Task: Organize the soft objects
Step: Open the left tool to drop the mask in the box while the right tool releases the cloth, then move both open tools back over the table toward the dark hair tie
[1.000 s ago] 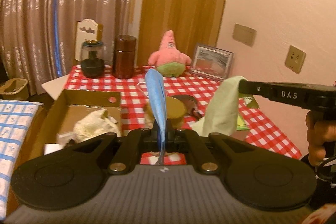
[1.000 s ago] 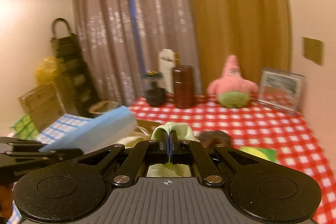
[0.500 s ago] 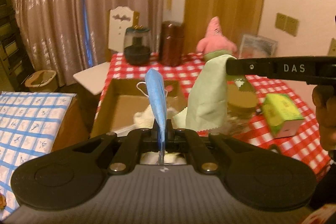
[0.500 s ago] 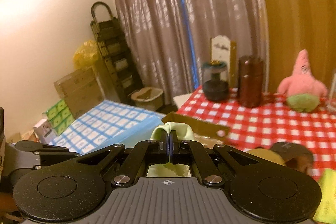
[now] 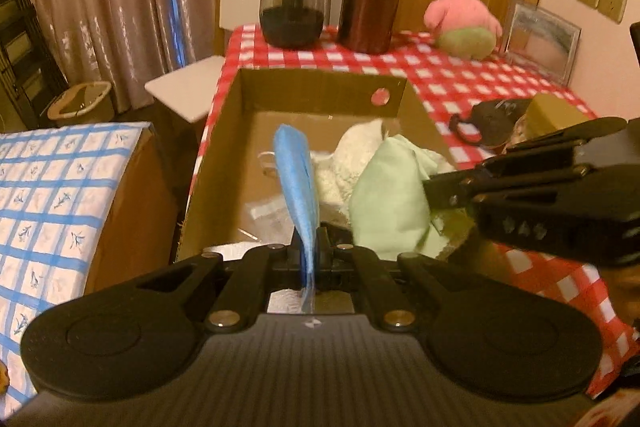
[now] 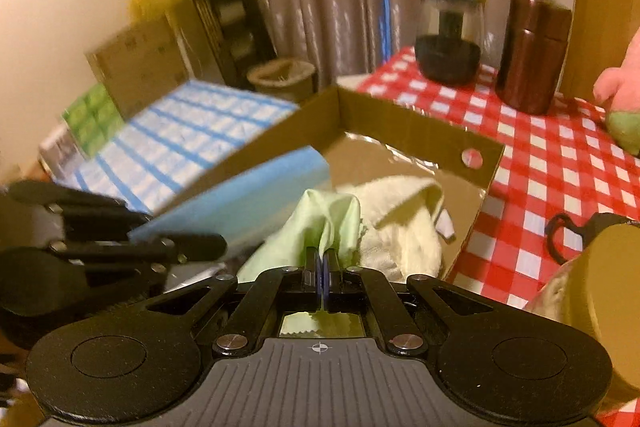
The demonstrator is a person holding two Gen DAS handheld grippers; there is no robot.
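Observation:
My left gripper (image 5: 308,247) is shut on a blue face mask (image 5: 298,183) and holds it upright over the near end of an open cardboard box (image 5: 312,89). My right gripper (image 6: 323,261) is shut on a pale green cloth (image 6: 328,217); in the left wrist view it (image 5: 430,189) reaches in from the right with the cloth (image 5: 388,199) hanging over the box. A cream fluffy cloth (image 5: 352,159) lies inside the box. The mask (image 6: 244,191) and the left gripper (image 6: 216,243) show at left in the right wrist view.
The box sits on a red checked tablecloth (image 5: 460,83). Behind it stand a dark glass jar (image 5: 291,9), a brown canister (image 5: 370,7), a pink star plush (image 5: 462,13) and a picture frame (image 5: 538,41). A gold-lidded jar (image 6: 604,291) and a dark pouch (image 5: 492,123) are right of the box.
Both grippers have swung left and down from over the table to over the cardboard box, each still holding its cloth. The box now fills the middle of both views.

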